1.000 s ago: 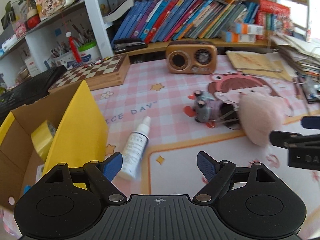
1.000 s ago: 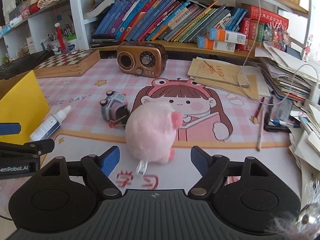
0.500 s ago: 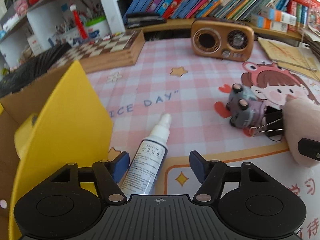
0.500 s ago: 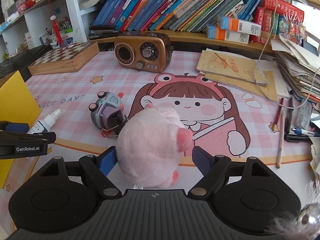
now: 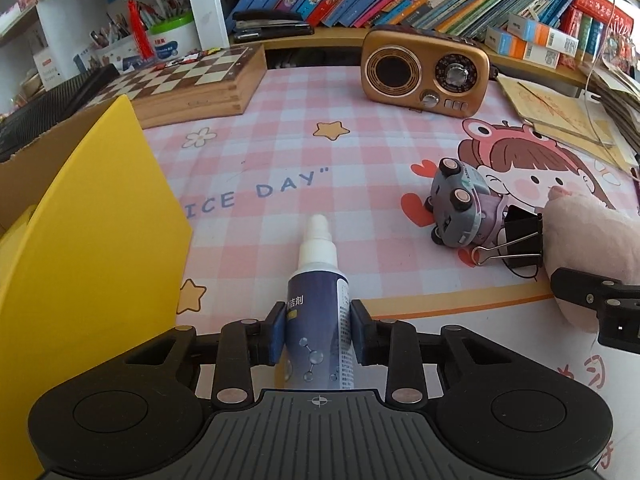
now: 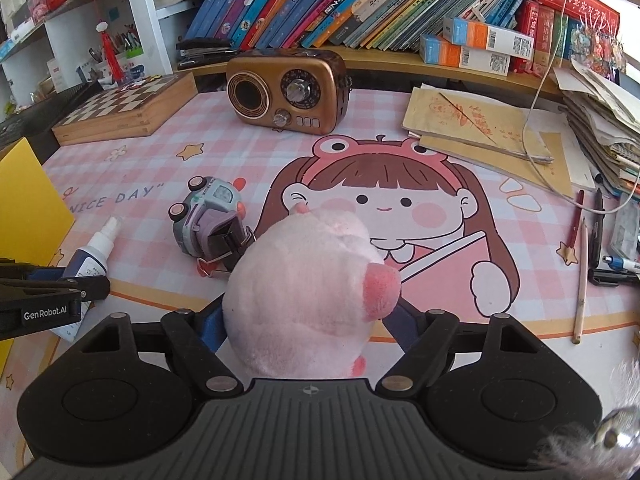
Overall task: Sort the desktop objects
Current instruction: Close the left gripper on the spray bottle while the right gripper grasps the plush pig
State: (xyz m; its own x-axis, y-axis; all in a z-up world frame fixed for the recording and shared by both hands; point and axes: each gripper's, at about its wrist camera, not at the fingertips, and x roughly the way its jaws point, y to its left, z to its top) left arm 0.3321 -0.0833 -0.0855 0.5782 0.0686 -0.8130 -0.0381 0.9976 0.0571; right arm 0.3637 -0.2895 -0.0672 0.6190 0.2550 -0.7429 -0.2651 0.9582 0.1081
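Left gripper [image 5: 319,334] clamped tight on the spray bottle [image 5: 318,312], both pads on its blue body, nozzle pointing away toward the mat's [image 5: 260,160] far edge, near the yellow box [image 5: 92,248]. Right gripper [image 6: 306,326] closing around the pink plush toy [image 6: 308,292] mid-mat; toy sits between the jaws, pad contact hidden. Toy car [image 6: 210,214] just beyond.

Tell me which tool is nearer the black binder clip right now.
Right. The right tool straddles the pink plush that touches the binder clip, jaws closing. The left tool grips the spray bottle, farther off.
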